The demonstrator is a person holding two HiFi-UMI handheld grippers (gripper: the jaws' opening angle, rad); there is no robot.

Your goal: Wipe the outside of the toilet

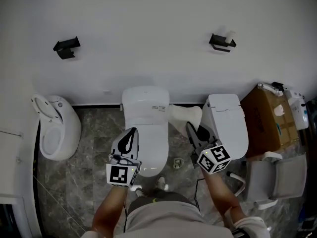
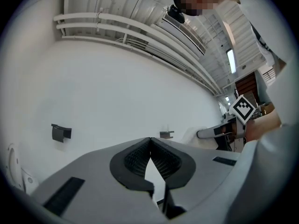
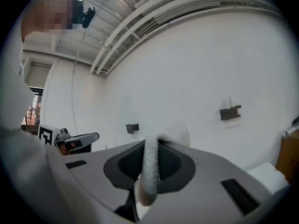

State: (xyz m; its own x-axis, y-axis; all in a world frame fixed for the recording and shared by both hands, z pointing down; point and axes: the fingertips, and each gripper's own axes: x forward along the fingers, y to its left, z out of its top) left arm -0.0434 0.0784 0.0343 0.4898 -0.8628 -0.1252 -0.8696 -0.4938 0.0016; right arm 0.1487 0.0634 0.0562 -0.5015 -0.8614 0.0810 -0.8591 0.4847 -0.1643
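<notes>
Person (image 1: 158,213) is standing before the toilet (image 1: 146,114), lid down against the wall (image 1: 158,43), left gripper (image 1: 132,131) hovering over its left edge with empty jaws pressed together, right gripper (image 1: 190,126) clamping a cloth (image 1: 184,115) just beside its right side.

I've got the left gripper (image 1: 132,132) over the near toilet (image 1: 146,108), which runs ahead of it to the wall (image 1: 148,29). The cloth (image 1: 184,115) sits between the right gripper's (image 1: 190,126) jaws and sticks out ahead. A second toilet (image 1: 229,128) is just right of that gripper, with a box (image 1: 265,118) further right. Way off left of the left gripper there's another bowl (image 1: 58,130).
</notes>
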